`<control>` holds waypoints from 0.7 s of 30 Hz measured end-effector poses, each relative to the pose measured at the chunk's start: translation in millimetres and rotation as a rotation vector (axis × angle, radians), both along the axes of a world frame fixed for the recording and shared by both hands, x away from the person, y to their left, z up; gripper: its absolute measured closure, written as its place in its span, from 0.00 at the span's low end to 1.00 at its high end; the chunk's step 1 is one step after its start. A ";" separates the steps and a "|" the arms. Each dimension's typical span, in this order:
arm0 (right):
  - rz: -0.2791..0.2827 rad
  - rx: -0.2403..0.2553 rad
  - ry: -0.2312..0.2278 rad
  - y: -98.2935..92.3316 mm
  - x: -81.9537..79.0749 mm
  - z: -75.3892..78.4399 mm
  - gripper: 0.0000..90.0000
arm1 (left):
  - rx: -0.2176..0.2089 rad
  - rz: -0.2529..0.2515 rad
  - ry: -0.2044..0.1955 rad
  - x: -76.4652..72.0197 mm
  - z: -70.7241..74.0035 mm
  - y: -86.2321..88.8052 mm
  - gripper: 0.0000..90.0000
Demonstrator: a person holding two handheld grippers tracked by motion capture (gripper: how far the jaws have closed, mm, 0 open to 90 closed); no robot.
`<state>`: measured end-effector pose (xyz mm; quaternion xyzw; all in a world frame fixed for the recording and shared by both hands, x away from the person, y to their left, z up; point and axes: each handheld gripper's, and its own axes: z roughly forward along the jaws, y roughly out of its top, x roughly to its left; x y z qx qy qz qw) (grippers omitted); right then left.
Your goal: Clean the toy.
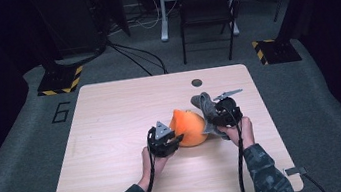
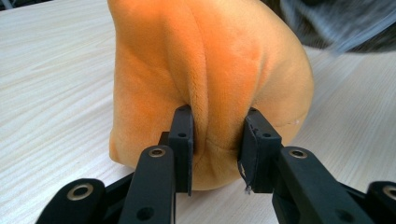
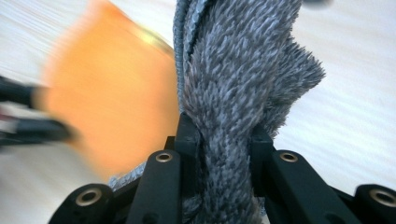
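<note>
High view: the table (image 1: 113, 134) carries an orange plush (image 1: 189, 127) near its middle, with a grey plush (image 1: 204, 105) touching its right side. The left gripper (image 1: 177, 138), on the orange plush's left, is clamped on a fold of it. The right gripper (image 1: 210, 116) is clamped on the grey plush.

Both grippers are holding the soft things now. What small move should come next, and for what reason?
Probably draw the right gripper gently away from the orange plush piece. Its jaws pinch the grey fuzzy fabric, the left gripper pinches a fold of the orange piece, and the two fabrics lie against each other.
</note>
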<state>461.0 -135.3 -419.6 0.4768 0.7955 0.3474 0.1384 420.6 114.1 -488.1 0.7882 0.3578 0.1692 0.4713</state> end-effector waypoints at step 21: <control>0.094 0.020 -0.157 70.1 -13.7 9.5 0.79 | 0.041 -0.012 -0.030 -7.0 2.9 -9.4 0.76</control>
